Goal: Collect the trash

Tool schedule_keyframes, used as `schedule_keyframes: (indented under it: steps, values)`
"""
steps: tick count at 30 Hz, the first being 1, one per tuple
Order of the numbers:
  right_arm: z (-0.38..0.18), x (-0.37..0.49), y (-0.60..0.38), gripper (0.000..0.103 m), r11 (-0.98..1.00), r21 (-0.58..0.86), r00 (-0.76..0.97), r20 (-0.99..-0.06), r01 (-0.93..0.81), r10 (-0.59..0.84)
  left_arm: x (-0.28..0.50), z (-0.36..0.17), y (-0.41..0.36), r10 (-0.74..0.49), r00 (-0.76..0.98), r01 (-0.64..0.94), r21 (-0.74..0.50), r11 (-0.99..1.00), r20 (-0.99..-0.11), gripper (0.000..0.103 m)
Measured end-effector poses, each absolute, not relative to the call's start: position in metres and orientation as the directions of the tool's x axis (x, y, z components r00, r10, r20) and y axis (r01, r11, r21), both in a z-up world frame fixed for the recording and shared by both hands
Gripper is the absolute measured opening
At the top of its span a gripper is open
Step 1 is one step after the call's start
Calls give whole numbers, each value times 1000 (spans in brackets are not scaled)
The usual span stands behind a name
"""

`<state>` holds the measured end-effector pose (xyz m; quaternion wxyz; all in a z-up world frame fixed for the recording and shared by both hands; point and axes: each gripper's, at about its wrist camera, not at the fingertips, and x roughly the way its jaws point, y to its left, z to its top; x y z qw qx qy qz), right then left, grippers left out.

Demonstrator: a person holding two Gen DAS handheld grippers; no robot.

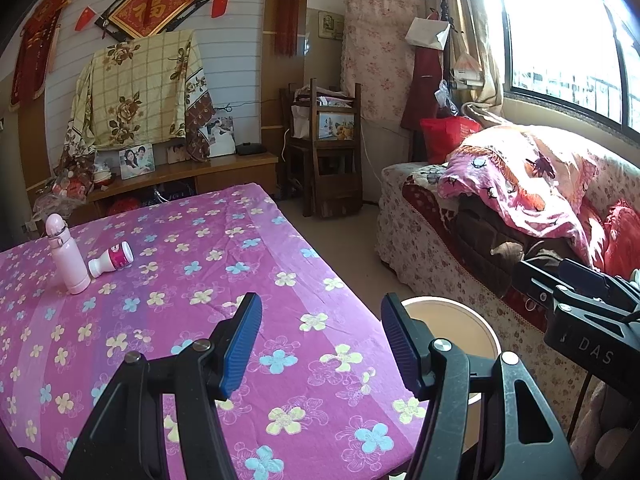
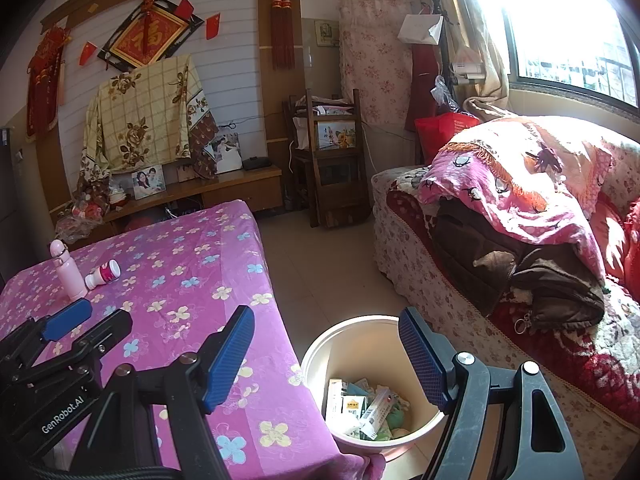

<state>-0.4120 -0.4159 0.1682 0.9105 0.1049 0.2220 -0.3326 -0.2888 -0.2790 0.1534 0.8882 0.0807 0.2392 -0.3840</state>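
A small white bottle with a pink label (image 1: pixel 112 260) (image 2: pixel 103 274) lies on its side on the table's pink flowered cloth (image 1: pixel 280 264) (image 2: pixel 192 248), far left. Just left of it a tall pink flask (image 1: pixel 68 256) (image 2: pixel 66 270) stands upright. My left gripper (image 1: pixel 320 344) (image 2: pixel 94 320) hovers open over the table's near part, nothing between its blue pads. My right gripper (image 2: pixel 326 360) is open and empty above a round cream bin (image 2: pixel 360 348) (image 1: pixel 440 300) on the floor beside the table. Boxes and wrappers (image 2: pixel 360 404) lie in the bin.
A sofa (image 2: pixel 440 280) covered in blankets and a brown jacket (image 2: pixel 520 272) runs along the right under the window. Tiled floor (image 2: pixel 320 256) separates table and sofa. A low wooden cabinet (image 2: pixel 240 188) with photos and stacked chairs (image 2: pixel 336 160) stand at the back wall.
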Motion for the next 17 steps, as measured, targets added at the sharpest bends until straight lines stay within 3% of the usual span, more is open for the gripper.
schedule_keyframes:
  steps: [17]
  values:
    - [161,-410,-423,78,759,36,671,-495,651,-552,-283,148,-279,-641,582,727,-34,686,-500,63]
